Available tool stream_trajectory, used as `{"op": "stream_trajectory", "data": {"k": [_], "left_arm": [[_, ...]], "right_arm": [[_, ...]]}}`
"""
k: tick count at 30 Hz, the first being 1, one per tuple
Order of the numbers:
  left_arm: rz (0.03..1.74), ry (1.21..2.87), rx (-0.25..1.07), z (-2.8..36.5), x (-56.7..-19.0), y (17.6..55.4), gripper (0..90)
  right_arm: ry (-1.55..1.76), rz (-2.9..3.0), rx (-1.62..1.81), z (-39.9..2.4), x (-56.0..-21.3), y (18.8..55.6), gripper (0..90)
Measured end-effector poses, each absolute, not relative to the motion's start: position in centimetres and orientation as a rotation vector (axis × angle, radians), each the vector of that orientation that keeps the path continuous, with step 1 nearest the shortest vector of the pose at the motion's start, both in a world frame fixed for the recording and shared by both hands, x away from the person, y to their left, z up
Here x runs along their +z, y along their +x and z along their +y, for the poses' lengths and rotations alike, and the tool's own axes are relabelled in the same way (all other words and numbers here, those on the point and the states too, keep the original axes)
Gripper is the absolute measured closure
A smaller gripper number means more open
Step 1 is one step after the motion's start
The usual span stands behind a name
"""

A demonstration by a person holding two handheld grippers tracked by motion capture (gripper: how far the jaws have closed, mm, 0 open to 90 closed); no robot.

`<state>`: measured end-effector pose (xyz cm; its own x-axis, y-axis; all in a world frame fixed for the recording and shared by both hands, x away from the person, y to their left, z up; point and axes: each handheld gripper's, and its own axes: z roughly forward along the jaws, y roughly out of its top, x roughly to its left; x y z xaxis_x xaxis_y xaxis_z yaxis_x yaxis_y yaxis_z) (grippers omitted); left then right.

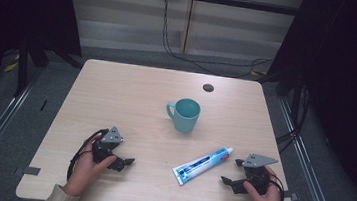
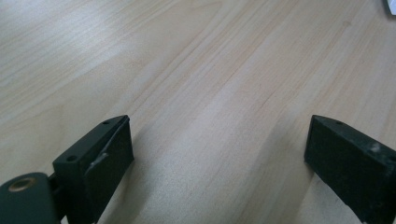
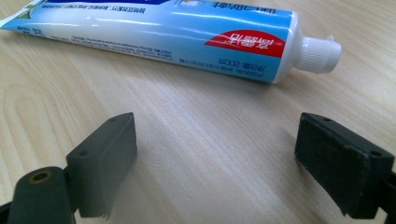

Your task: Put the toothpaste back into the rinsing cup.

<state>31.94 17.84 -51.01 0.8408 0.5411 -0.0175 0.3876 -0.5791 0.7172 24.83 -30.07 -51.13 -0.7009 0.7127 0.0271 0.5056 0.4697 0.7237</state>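
Note:
A blue and white toothpaste tube [image 1: 202, 164] lies flat on the wooden table [image 1: 132, 90], its white cap toward the teal mug [image 1: 185, 114] at the table's middle. My right gripper [image 1: 232, 171] rests just right of the tube, open, jaws pointing left at it. In the right gripper view the tube [image 3: 187, 32] lies crosswise a little beyond the gripper [image 3: 217, 135], with nothing between the jaws. My left gripper [image 1: 122, 157] sits at the front left, open, pointing right. Bare wood shows between the jaws of that gripper [image 2: 219, 140].
A small dark round grommet [image 1: 208, 87] sits in the table's far right part. Cables hang behind the table's far edge. A corner of the tube [image 2: 391, 5] peeks in at the top right of the left gripper view.

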Motion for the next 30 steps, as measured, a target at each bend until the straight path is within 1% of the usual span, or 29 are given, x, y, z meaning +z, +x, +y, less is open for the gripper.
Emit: {"op": "stream_trajectory", "data": {"k": [7, 10, 11, 12, 14, 15, 16, 18, 19, 22, 30], "left_arm": [[0.674, 2.259, 0.262, 17.8, -51.0, 31.9, 7.6], [0.669, 2.267, 0.264, 17.9, -51.0, 32.0, 7.6], [0.674, 2.259, 0.262, 17.8, -51.0, 31.9, 7.6], [0.674, 2.259, 0.263, 17.8, -51.0, 31.9, 7.6], [0.673, 2.259, 0.261, 17.8, -51.0, 31.9, 7.6], [0.673, 2.259, 0.261, 17.8, -51.0, 31.9, 7.6], [0.668, 2.264, 0.262, 17.9, -51.0, 32.0, 7.6], [0.673, 2.259, 0.261, 17.8, -51.0, 31.9, 7.6], [0.673, 2.259, 0.261, 17.8, -51.0, 31.9, 7.6], [0.661, 2.272, 0.262, 17.9, -51.0, 32.0, 7.6], [0.668, 2.265, 0.262, 17.9, -51.0, 32.0, 7.6]], "right_arm": [[1.022, 2.46, 1.064, -30.2, -51.1, 24.9, 12.1], [0.991, 2.518, 1.001, -30.1, -50.5, 25.2, 13.1], [0.958, 2.535, 0.96, -29.9, -50.2, 25.2, 13.7], [0.866, 2.578, 0.844, -29.4, -49.3, 25.4, 14.7], [0.761, 2.632, 0.779, -28.7, -48.1, 25.7, 16.0], [0.761, 2.632, 0.779, -28.7, -48.1, 25.7, 16.0], [0.637, 2.654, 0.688, -27.8, -46.8, 26.1, 16.1], [0.537, 2.695, 0.611, -26.9, -45.7, 26.5, 17.1], [0.537, 2.695, 0.611, -26.9, -45.7, 26.5, 17.1], [0.356, 2.74, 0.475, -25.1, -44.5, 27.3, 18.3], [0.215, 2.818, 0.365, -22.5, -44.2, 28.4, 19.6]]}}
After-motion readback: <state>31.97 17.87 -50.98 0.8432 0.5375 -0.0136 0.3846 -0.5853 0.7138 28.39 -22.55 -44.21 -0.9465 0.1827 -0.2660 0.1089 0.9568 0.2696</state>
